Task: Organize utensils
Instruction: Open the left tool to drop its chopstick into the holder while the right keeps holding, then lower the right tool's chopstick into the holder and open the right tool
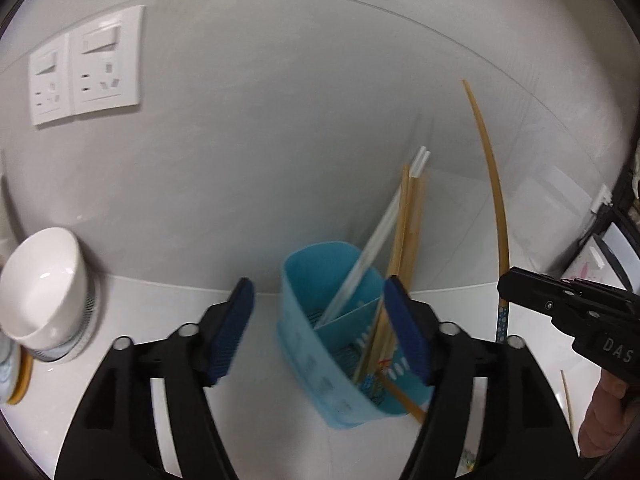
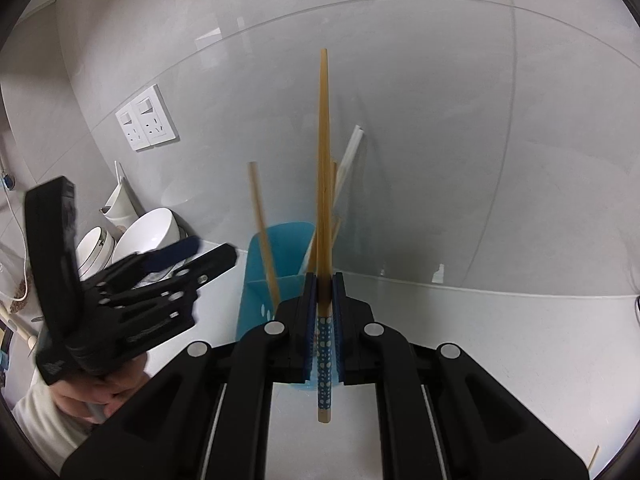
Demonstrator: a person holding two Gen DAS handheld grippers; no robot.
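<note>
A blue plastic utensil holder [image 1: 320, 280] stands on the white counter against the wall, holding several wooden chopsticks [image 1: 404, 240] and white ones [image 1: 376, 248]. My left gripper [image 1: 320, 332] is open, its jaws on either side of the holder's front. My right gripper [image 2: 324, 320] is shut on a wooden chopstick [image 2: 323, 160] with a blue dotted handle end, held upright in front of the holder [image 2: 276, 248]. That chopstick also shows in the left wrist view [image 1: 494, 184], with the right gripper [image 1: 560, 300] at the right edge.
White bowls [image 1: 44, 288] are stacked at the left of the counter, also in the right wrist view [image 2: 144, 236]. Wall sockets [image 1: 88, 64] sit above them. A loose chopstick [image 1: 567, 400] lies on the counter at the right.
</note>
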